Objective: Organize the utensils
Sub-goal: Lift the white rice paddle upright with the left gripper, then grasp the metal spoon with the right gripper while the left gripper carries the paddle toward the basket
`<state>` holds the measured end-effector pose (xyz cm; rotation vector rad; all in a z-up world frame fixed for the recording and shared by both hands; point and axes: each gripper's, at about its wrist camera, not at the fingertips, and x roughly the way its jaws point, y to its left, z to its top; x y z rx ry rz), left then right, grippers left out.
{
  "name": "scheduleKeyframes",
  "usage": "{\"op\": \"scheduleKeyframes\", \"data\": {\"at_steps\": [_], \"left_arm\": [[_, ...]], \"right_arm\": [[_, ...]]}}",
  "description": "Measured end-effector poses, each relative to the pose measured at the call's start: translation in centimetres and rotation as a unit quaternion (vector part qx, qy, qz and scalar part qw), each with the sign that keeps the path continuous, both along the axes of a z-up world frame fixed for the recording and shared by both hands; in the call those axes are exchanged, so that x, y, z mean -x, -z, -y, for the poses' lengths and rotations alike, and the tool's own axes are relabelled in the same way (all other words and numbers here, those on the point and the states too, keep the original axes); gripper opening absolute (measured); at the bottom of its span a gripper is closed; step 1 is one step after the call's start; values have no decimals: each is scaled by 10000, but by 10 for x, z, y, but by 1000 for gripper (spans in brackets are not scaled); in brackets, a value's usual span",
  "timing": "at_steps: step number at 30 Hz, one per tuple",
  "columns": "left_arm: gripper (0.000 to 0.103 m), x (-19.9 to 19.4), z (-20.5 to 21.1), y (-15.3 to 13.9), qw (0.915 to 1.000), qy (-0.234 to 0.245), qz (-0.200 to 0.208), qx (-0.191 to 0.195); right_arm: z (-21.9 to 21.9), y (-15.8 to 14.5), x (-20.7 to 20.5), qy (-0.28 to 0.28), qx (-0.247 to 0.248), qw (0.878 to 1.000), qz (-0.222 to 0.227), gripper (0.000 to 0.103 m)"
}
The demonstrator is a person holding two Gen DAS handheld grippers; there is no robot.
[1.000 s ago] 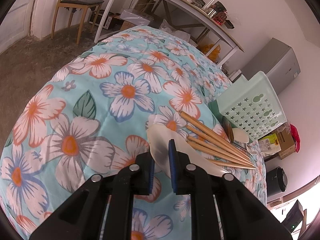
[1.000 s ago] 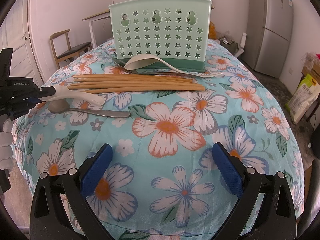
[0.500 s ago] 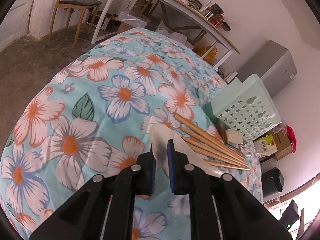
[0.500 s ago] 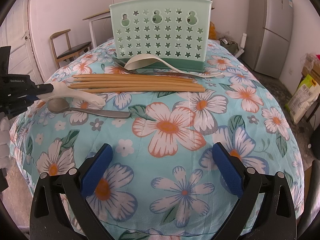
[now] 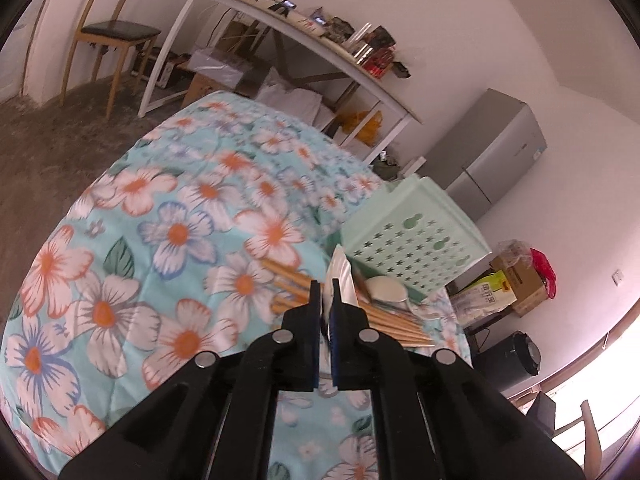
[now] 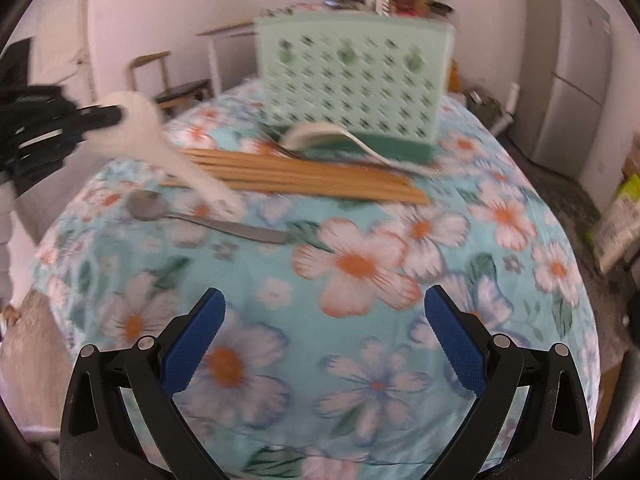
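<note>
My left gripper (image 5: 326,292) is shut on a white ceramic spoon (image 5: 339,276) and holds it above the table. In the right wrist view the spoon (image 6: 160,148) hangs tilted at the left, handle down, with the left gripper (image 6: 116,114) on its bowl. A mint green perforated utensil holder (image 6: 354,80) stands at the back; it also shows in the left wrist view (image 5: 412,240). Several wooden chopsticks (image 6: 304,174) lie in front of it. A metal spoon (image 6: 208,220) lies nearer. Another white spoon (image 6: 332,136) rests by the holder. My right gripper (image 6: 324,336) is open and empty.
The table has a floral cloth (image 6: 360,264). A grey fridge (image 6: 568,72) stands at the right, a wooden chair (image 5: 112,32) and a cluttered white desk (image 5: 304,36) behind. Boxes and bags (image 5: 516,284) sit on the floor by the table.
My left gripper has lifted the white spoon off the table and turned it on edge, moving toward the holder. The right gripper has shifted slightly; its view is blurred.
</note>
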<state>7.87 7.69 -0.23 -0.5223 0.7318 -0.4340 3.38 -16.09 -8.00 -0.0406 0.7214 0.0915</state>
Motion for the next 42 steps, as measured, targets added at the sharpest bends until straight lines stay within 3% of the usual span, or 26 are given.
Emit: {"op": "scheduleKeyframes", "data": {"at_steps": [3,8,12,21,30,41,42], "left_arm": [[3,0,3,-8,9999,55,107,20],[3,-3,0,-18,9996,93,263,48],[3,-4,-7,-31,9987,99,471,190],[3,-5,-29,-49,9955,-8,804,501],[3,-10,-57,-41,9945,-270,774,645],[3,-14,-73,-33,9941,-467,713,676],[3,-13,-74,-34,9940,-487,719,671]], "right_arm": [[-19,-10,5,-528,96,9983,237,94],[-58,-23,3,-1384,511,9874,581,80],[-81,-26,-13,-1663,749,9810,659,61],[-125,-19,-41,-2053,1416,9666,586,38],[-154,9,-55,-2291,2264,9463,277,28],[-170,13,-70,-2169,2578,9413,186,29],[-168,12,-71,-2172,2465,9444,132,23]]}}
